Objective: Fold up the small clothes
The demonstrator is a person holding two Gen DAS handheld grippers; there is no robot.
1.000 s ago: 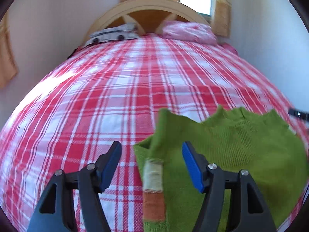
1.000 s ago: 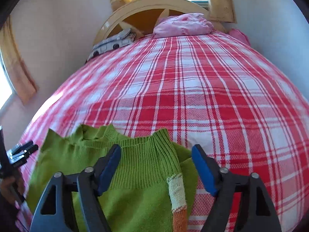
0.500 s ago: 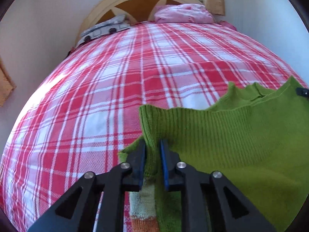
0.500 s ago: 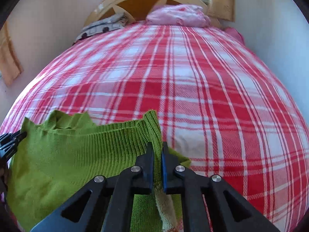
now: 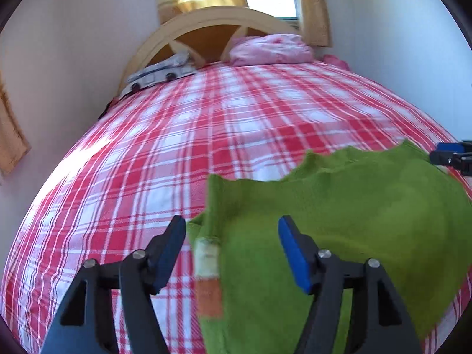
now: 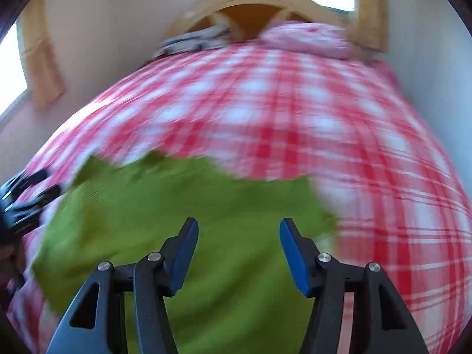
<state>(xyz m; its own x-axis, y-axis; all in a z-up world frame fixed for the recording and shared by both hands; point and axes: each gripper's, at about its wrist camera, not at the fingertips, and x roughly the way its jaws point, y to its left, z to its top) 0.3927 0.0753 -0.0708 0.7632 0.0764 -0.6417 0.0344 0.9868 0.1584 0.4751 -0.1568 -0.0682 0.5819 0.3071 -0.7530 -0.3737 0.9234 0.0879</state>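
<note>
Left wrist view: the left gripper [image 5: 233,247] stands released, blue-padded jaws spread wide over the left edge of a green knit sweater [image 5: 354,221] lying on a red-and-white plaid bedspread [image 5: 206,135]. A cream-and-orange striped cuff [image 5: 208,277] shows between the jaws, not gripped. The right gripper [image 6: 239,247], likewise released, hovers above the sweater's right part in a motion-blurred right wrist frame. A pink pillow [image 5: 270,50] rests against the wooden headboard [image 5: 206,20] beyond.
</note>
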